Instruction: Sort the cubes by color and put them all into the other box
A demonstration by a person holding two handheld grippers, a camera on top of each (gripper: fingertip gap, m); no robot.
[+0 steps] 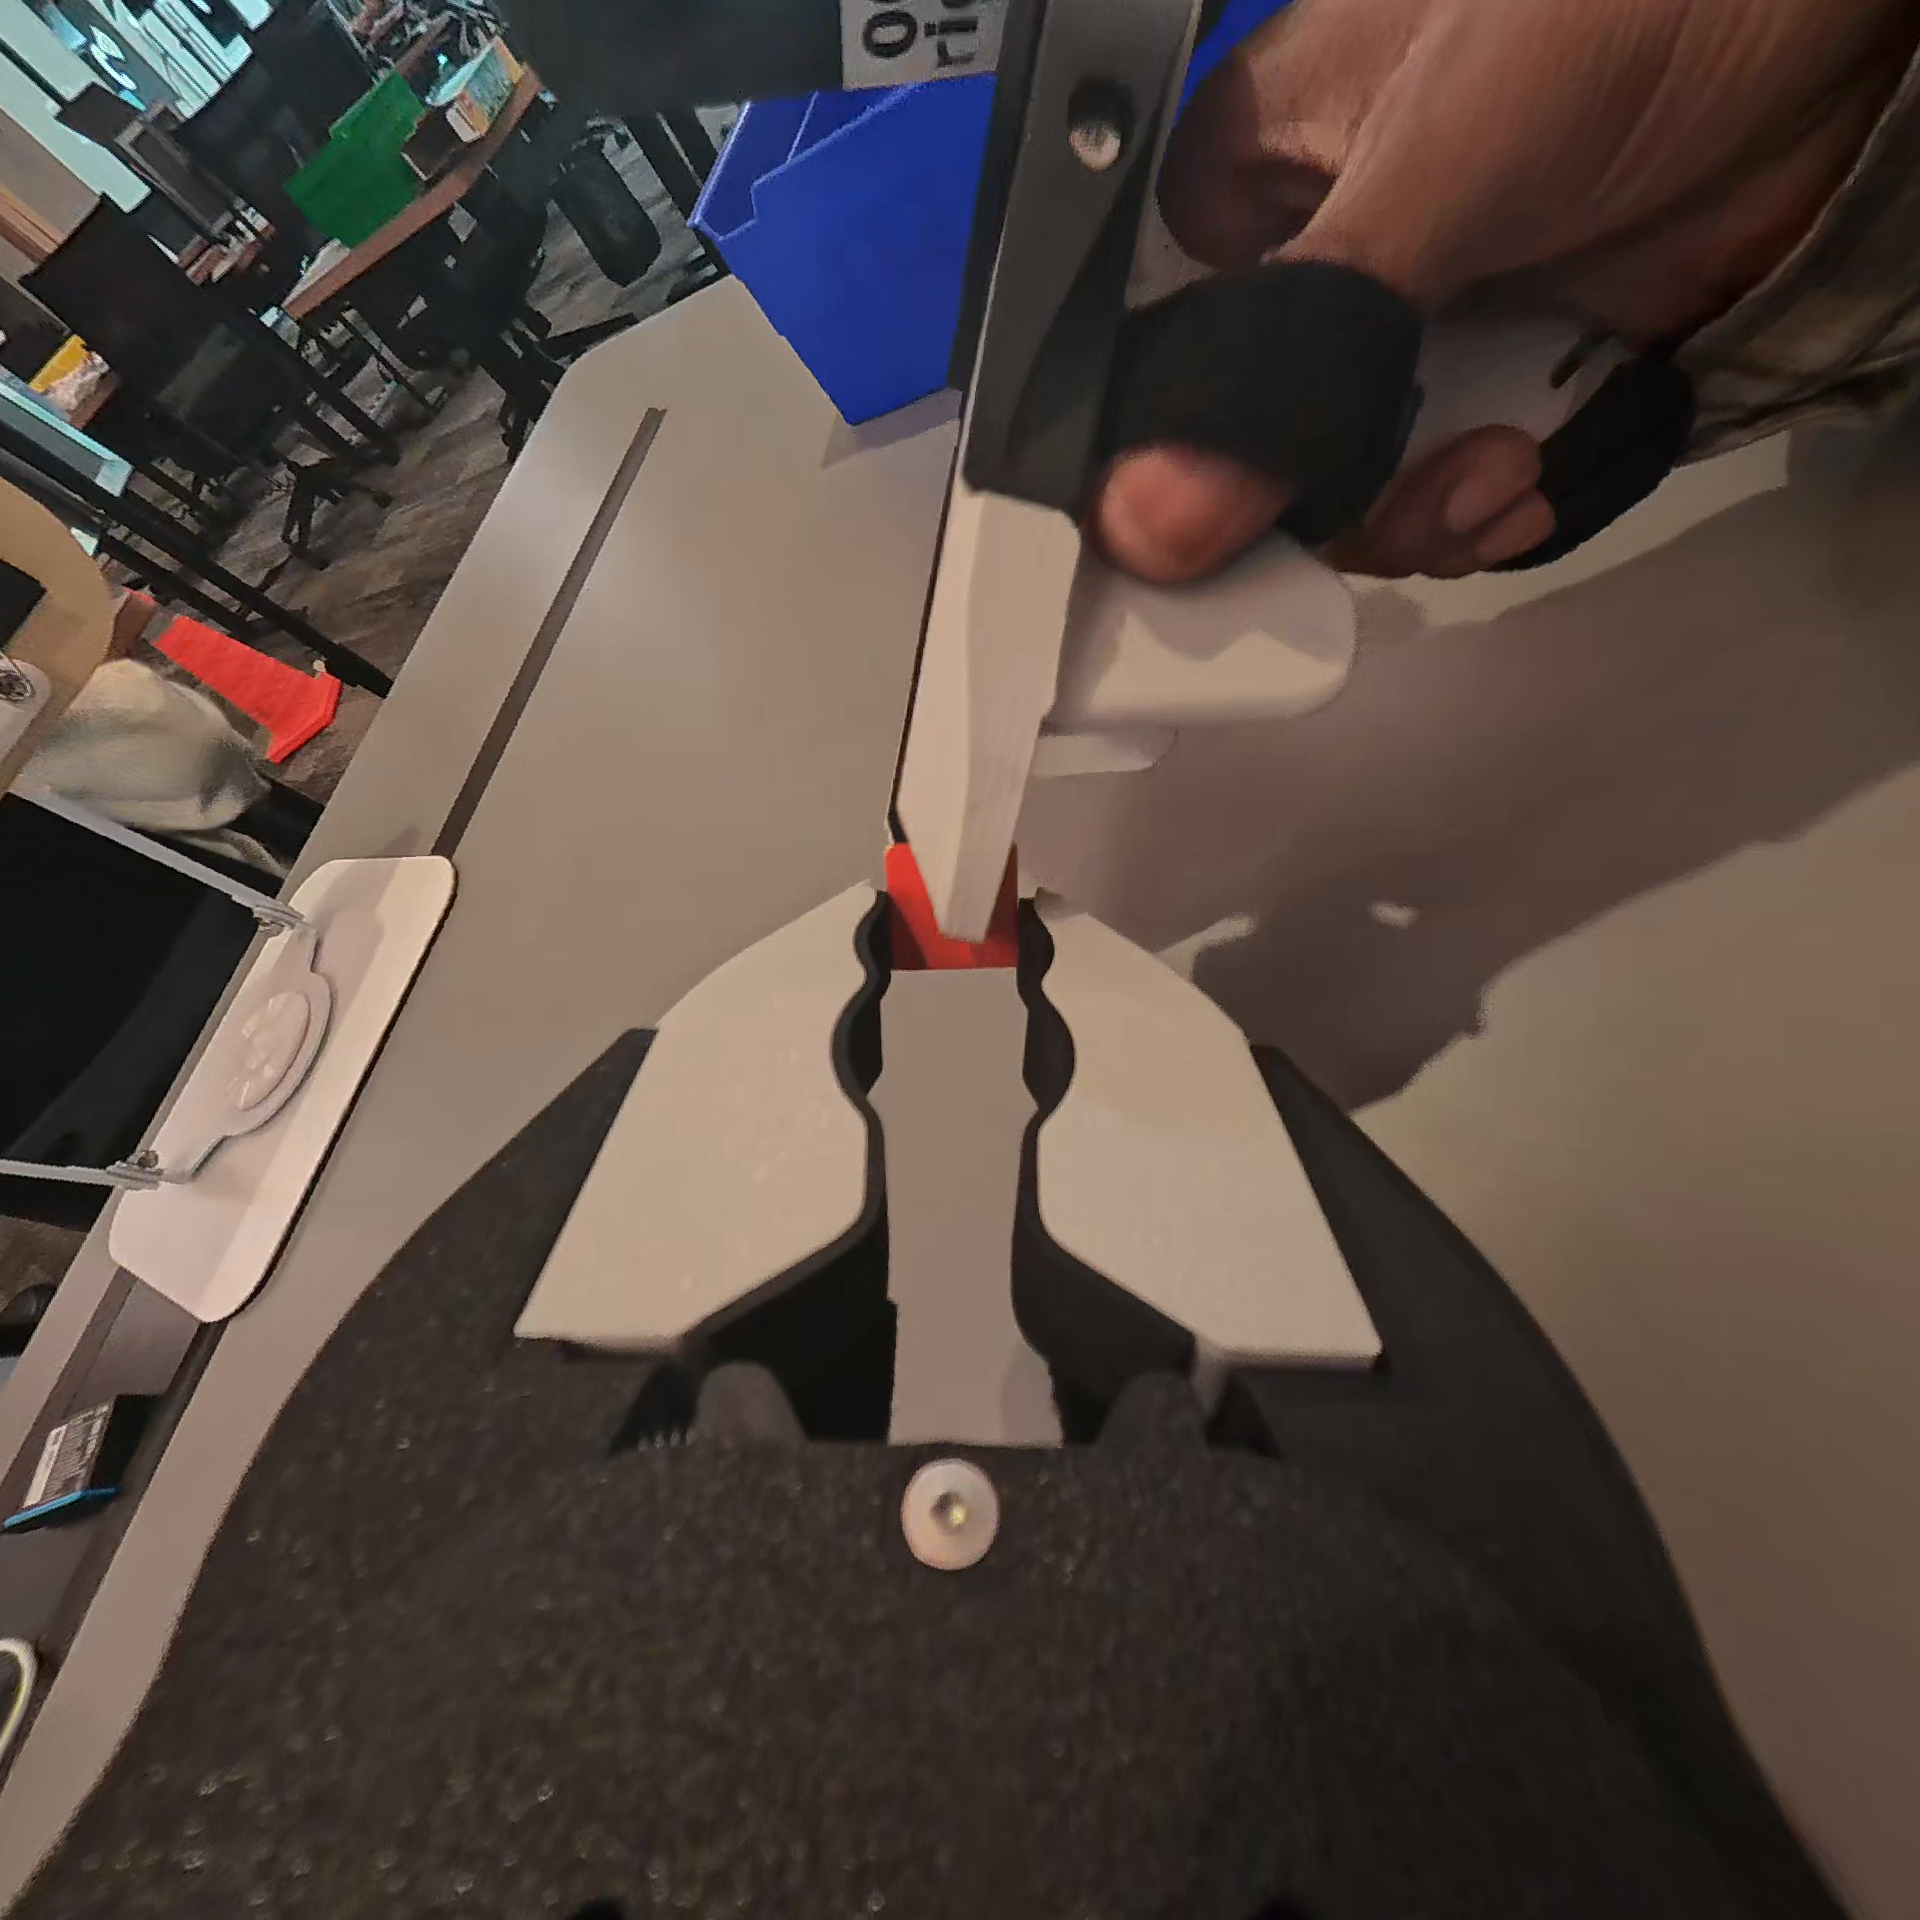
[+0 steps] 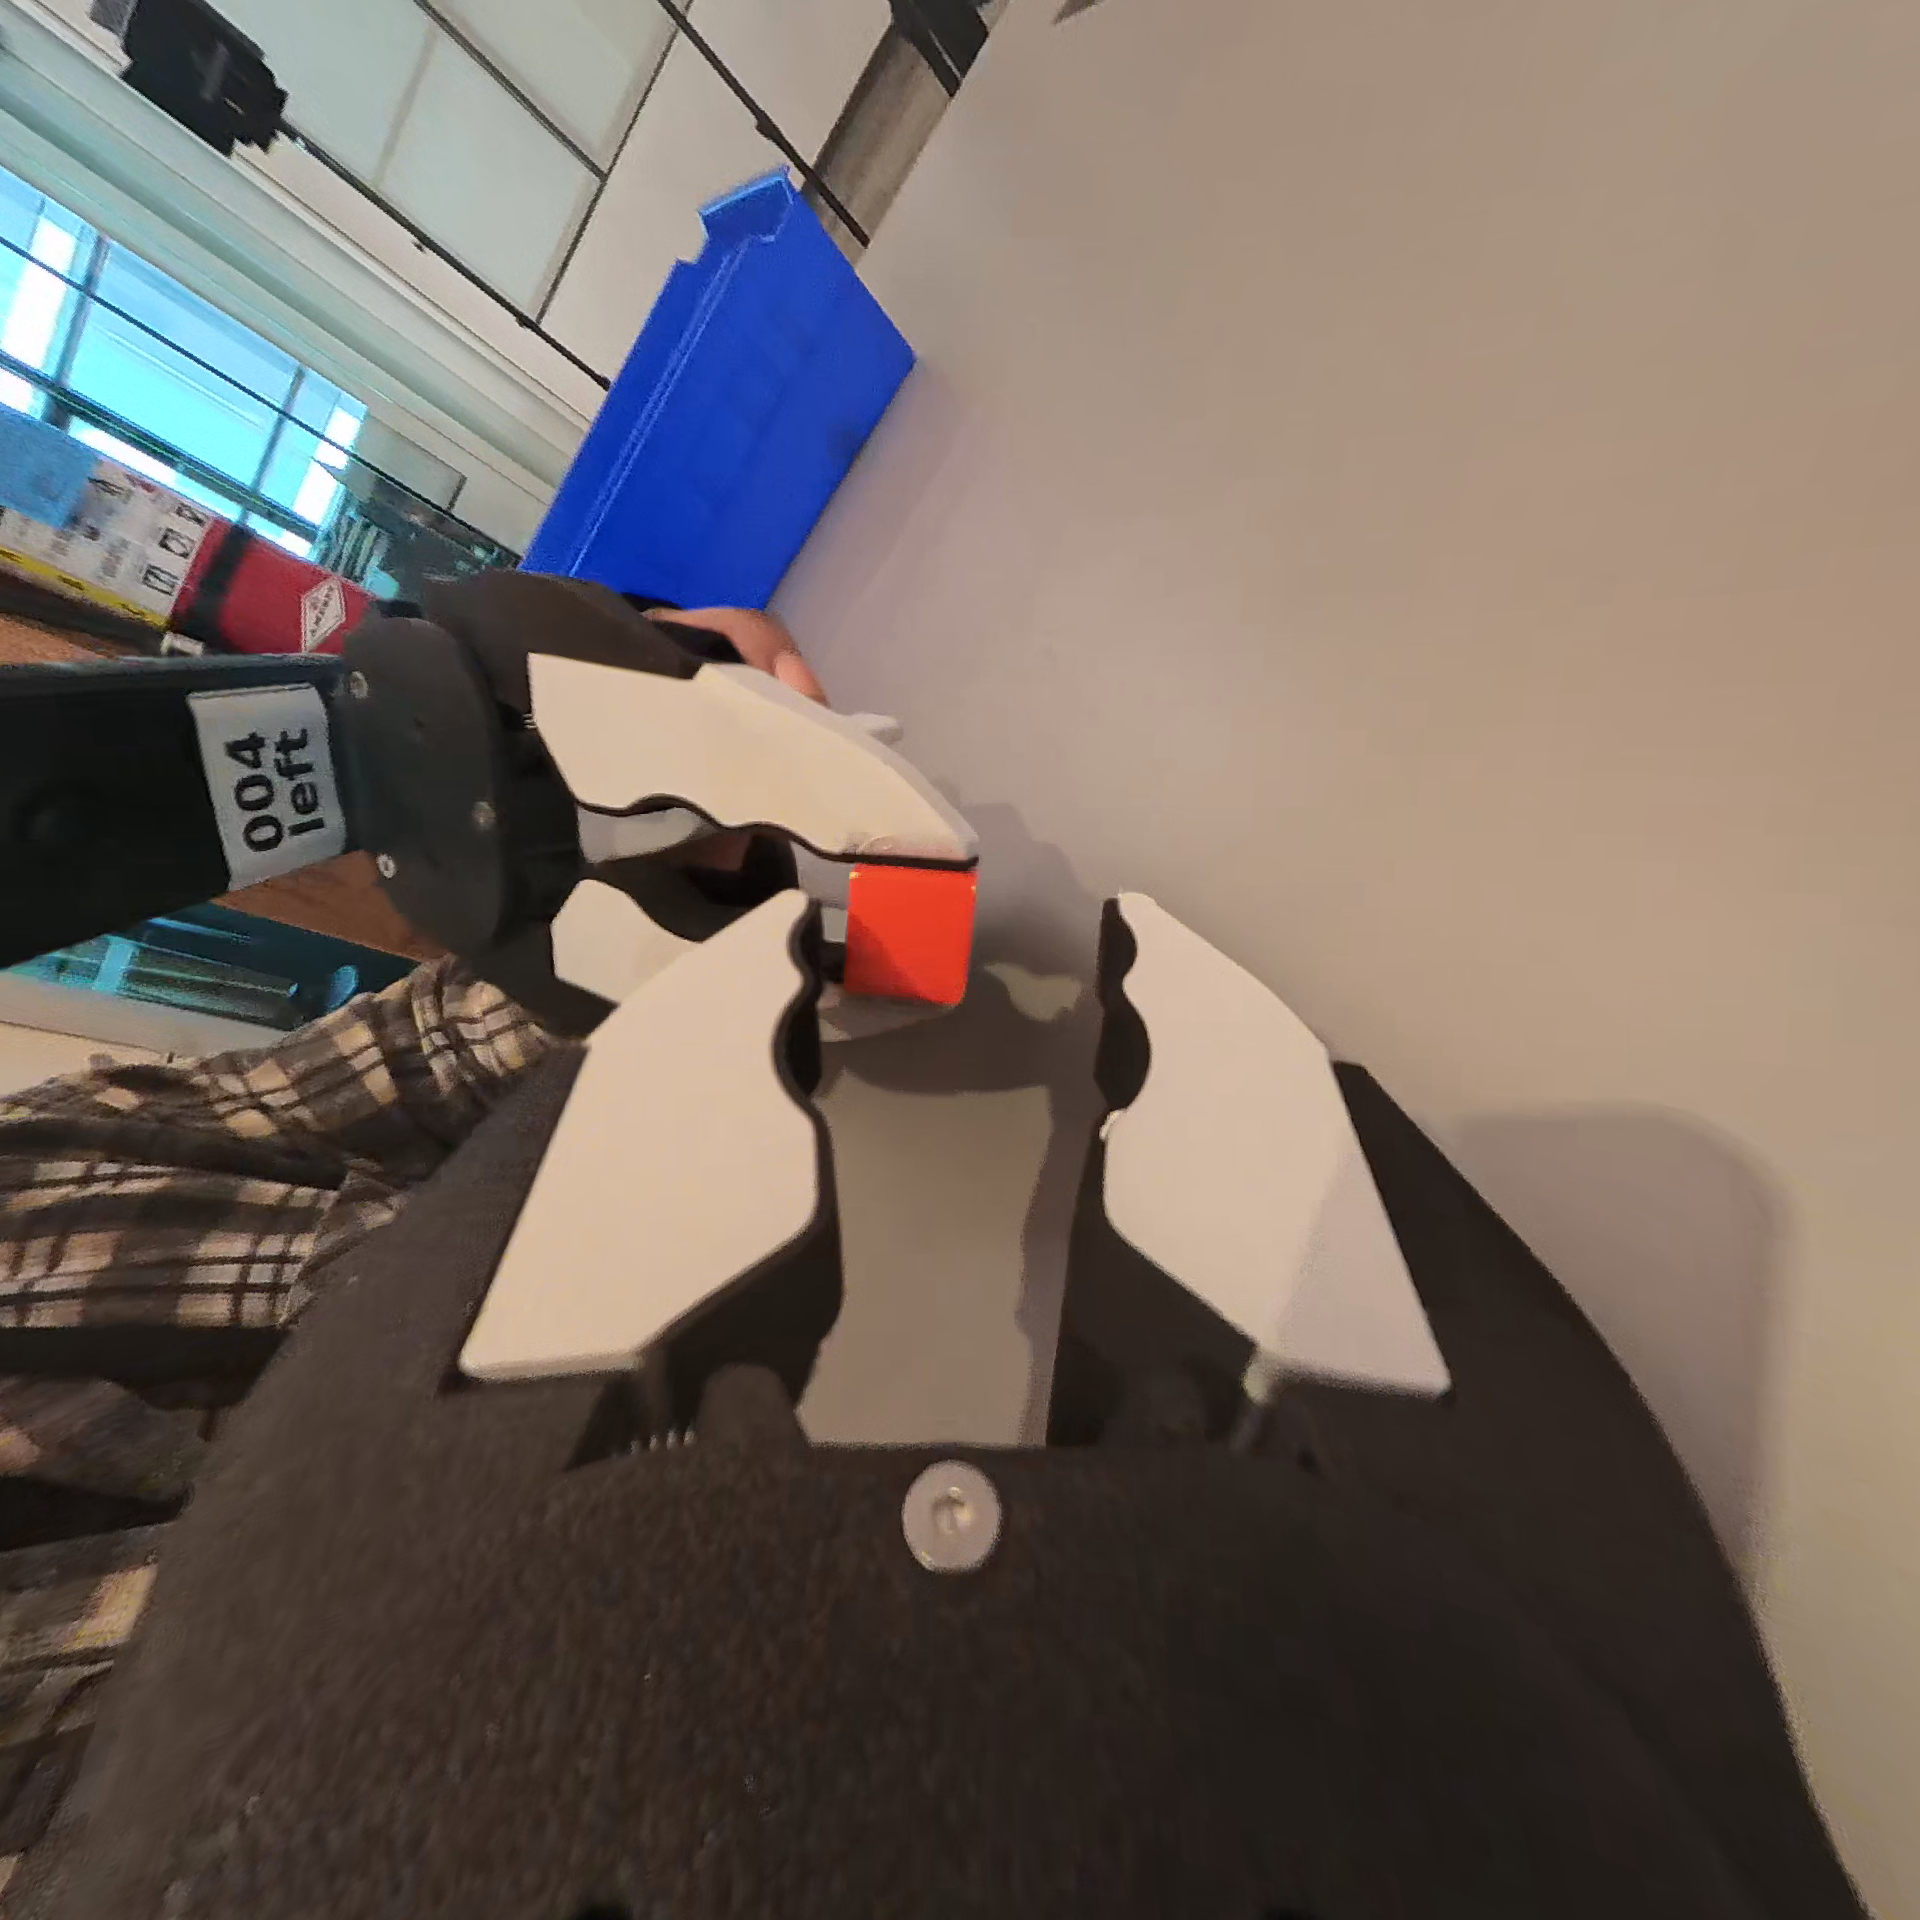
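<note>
Red cube (image 2: 911, 937) pinched at the tips of the left tongs (image 1: 951, 945), low over the grey counter (image 2: 1455, 623); right tongs (image 2: 951, 940) spread around it, one finger (image 1: 982, 727) crossing its face. Risk: colliding fingers knocking the cube loose, or a slip during handover, short of the blue box (image 2: 727, 416).

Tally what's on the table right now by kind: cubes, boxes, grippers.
Red cube: 1, between the fingers of the left gripper
Blue box: 1
Grippers: 2, the left gripper and the right gripper, which is open
Total: 4
No other cubes show in either view.
</note>
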